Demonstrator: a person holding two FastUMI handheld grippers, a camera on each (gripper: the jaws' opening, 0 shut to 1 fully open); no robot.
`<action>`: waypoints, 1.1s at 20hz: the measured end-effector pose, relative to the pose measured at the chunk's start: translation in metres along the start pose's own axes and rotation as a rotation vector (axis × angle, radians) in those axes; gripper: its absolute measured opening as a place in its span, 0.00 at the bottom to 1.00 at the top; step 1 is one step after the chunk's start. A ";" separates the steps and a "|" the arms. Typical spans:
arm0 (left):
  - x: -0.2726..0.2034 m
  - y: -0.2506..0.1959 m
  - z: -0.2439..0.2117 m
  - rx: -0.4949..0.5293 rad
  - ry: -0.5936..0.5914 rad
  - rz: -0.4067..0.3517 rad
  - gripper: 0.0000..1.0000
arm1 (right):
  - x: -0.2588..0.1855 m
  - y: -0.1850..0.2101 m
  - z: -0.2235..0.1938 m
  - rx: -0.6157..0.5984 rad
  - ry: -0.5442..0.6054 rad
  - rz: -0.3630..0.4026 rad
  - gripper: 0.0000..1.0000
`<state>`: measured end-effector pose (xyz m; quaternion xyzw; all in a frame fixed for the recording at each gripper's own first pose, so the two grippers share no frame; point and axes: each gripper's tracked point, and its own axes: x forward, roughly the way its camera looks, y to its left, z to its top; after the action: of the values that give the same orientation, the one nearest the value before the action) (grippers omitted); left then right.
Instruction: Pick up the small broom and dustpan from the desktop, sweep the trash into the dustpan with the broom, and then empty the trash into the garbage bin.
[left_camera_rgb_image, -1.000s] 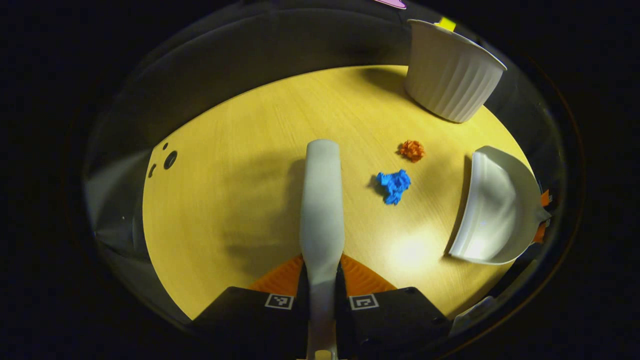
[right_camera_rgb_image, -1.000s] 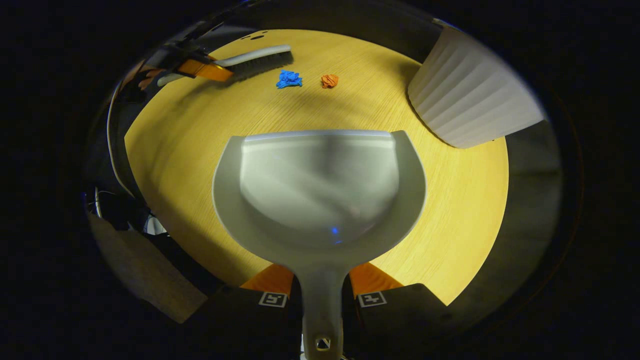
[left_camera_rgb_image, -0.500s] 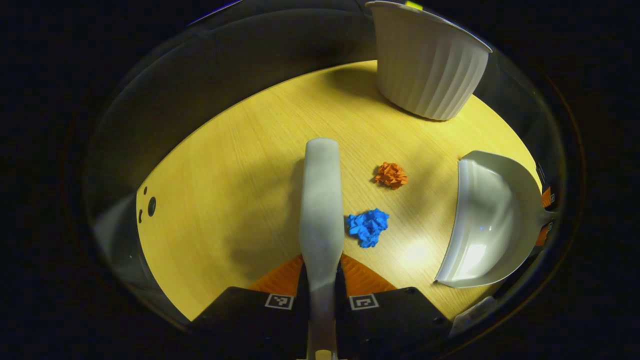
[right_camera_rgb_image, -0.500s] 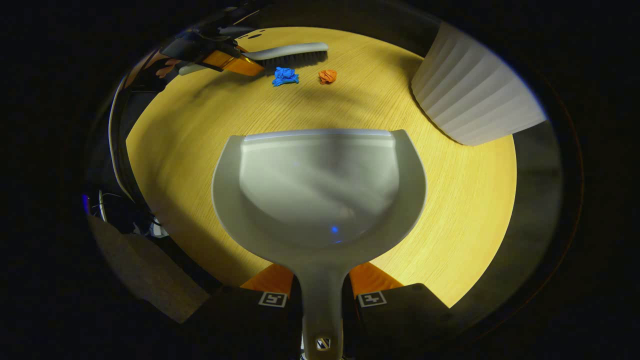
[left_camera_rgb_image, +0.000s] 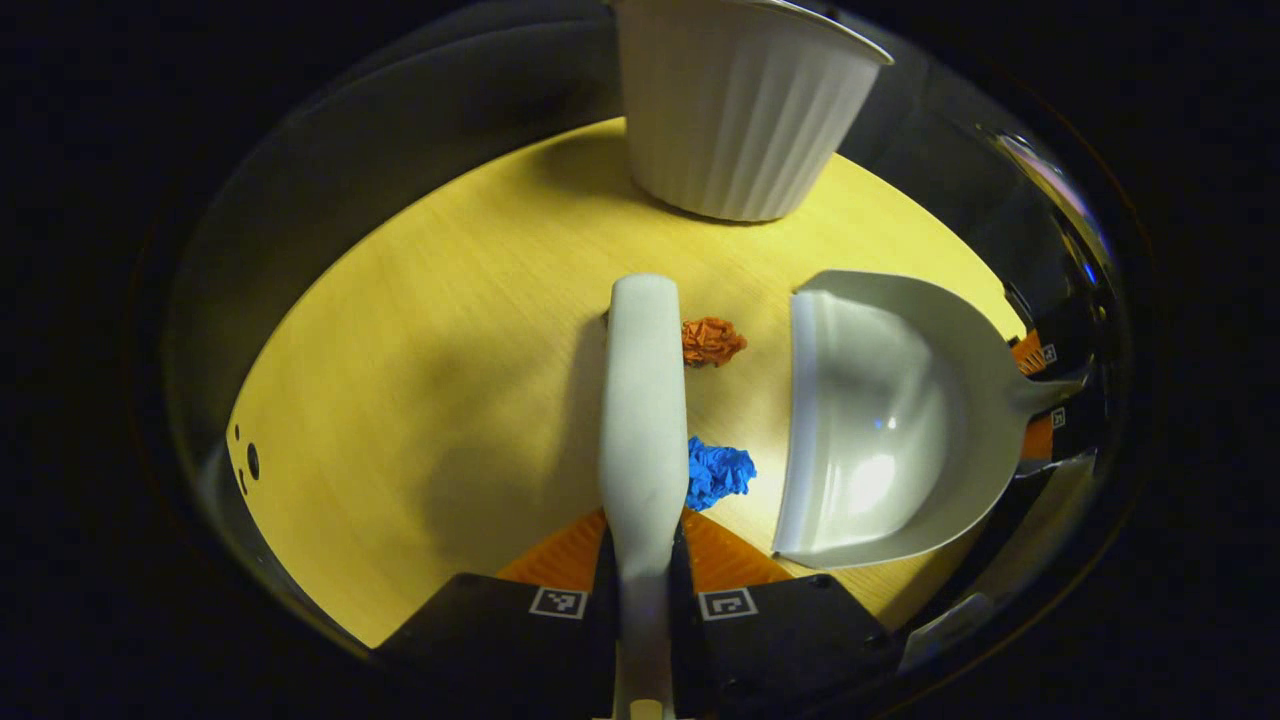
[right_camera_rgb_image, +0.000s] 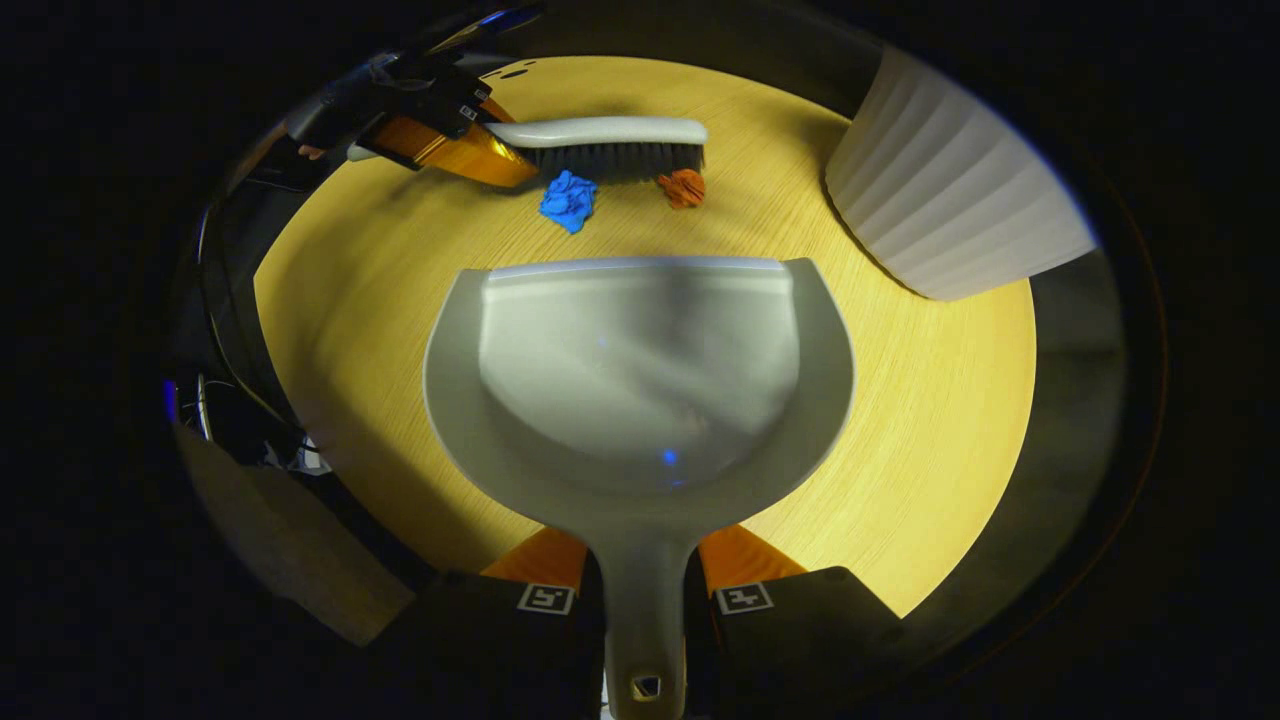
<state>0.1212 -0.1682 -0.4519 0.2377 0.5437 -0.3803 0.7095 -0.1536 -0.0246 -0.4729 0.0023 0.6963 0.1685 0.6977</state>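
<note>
Bristles of the grey plastic hand broom, clamped in your left hand-held gripper, touch blue and orange crumpled paper wads; your right hand-held gripper grips the grey plastic dustpan just beside, on the yellow wooden desk, near the white ribbed bin.

Desk: pale yellow wood-grain top, small dark holes near one corner, lit from above with a bright glare patch; surroundings lay dark
</note>
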 end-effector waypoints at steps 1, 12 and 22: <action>-0.002 -0.007 0.001 0.012 0.001 -0.015 0.26 | 0.000 0.000 0.001 -0.001 -0.003 0.000 0.36; -0.021 -0.053 0.010 0.030 0.022 -0.164 0.24 | 0.010 0.001 -0.009 0.001 -0.054 -0.008 0.36; -0.040 -0.050 0.019 -0.117 -0.051 -0.134 0.26 | 0.012 0.003 -0.002 0.028 -0.114 -0.021 0.40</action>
<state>0.0877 -0.2015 -0.4042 0.1491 0.5612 -0.4005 0.7088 -0.1563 -0.0195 -0.4837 0.0144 0.6575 0.1507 0.7381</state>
